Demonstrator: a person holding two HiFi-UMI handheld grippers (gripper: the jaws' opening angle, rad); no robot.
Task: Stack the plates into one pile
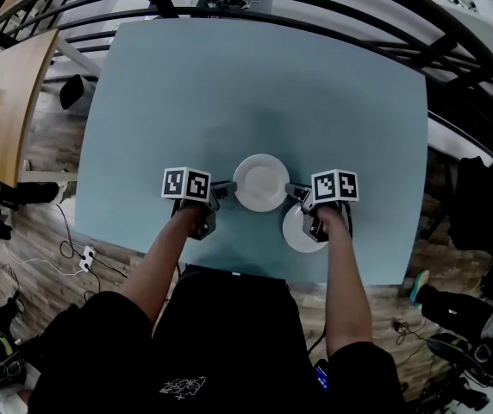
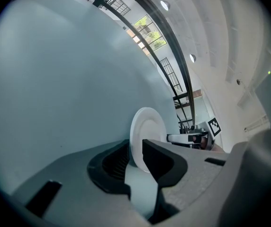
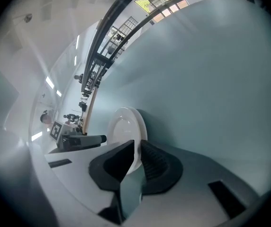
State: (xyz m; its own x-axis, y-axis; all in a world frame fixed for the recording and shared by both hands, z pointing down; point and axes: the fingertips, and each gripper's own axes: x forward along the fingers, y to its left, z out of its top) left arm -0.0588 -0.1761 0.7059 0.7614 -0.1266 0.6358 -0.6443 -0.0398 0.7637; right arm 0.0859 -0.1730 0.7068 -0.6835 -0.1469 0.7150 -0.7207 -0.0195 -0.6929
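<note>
Inspecting from the left: found left gripper (image 1: 227, 189) at the left rim of a plate (image 1: 261, 182), about midway along the table (image 1: 255, 84) and nearer its front edge than its back. Checked in the left gripper view: rim of plate (image 2: 147, 126) between the jaws, with jaws released, standing apart and not seen to press.

Moving right: found right gripper (image 1: 295, 191) at the right rim of the same plate. Checked in the right gripper view: jaws clenched on the rim of plate (image 3: 123, 126). Could not settle whether plate rests on table or hangs just above it.

Further right: noted second plate (image 1: 296, 236) lying close to the front edge, toward the right corner, partly hidden under right gripper. Found it just beside the first plate, not beneath it.

Progress, as judged: no pile yet, with both plates side by side. Left to do: carry the gripped plate over second plate, set it down centred, let go.

Surroundings: wooden table (image 1: 9, 102) off the left edge; power strip (image 1: 87, 254) on the floor below the front left corner; black railing (image 1: 315, 26) curving past the back edge; bags (image 1: 475, 205) on the floor off the right edge. Nothing seen lying between the two plates. Only hindrance, as judged: right gripper's own body over second plate.
</note>
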